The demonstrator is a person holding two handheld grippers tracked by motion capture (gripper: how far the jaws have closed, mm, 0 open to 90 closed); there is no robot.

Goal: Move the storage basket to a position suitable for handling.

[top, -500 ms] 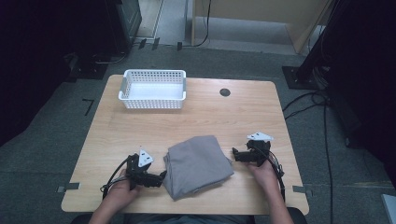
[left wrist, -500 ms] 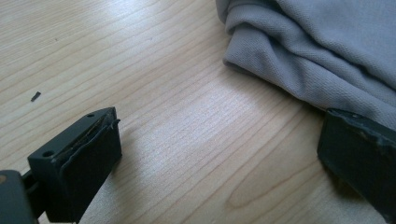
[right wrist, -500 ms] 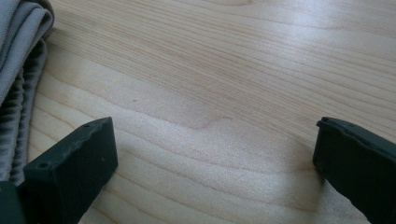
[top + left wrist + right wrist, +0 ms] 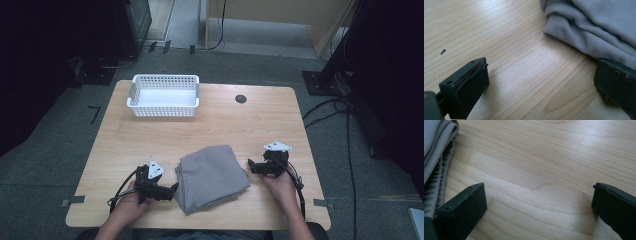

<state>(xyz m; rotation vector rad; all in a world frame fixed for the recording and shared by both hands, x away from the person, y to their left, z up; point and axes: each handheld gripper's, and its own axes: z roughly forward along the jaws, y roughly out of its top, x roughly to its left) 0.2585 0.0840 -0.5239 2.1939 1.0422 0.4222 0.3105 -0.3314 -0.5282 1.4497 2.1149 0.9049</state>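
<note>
Two grippers we are watching, left gripper (image 4: 172, 188) and right gripper (image 4: 250, 165) flanking folded grey cloth (image 4: 211, 177), jaws gaping wide, gripping nothing, white basket (image 4: 163, 95) sitting well apart.

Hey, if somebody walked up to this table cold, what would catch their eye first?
Probably the folded grey cloth at the table's near edge, flanked by the left gripper and the right gripper, both with jaws open on either side of it. Next, the white basket at the far left of the wooden table.
</note>
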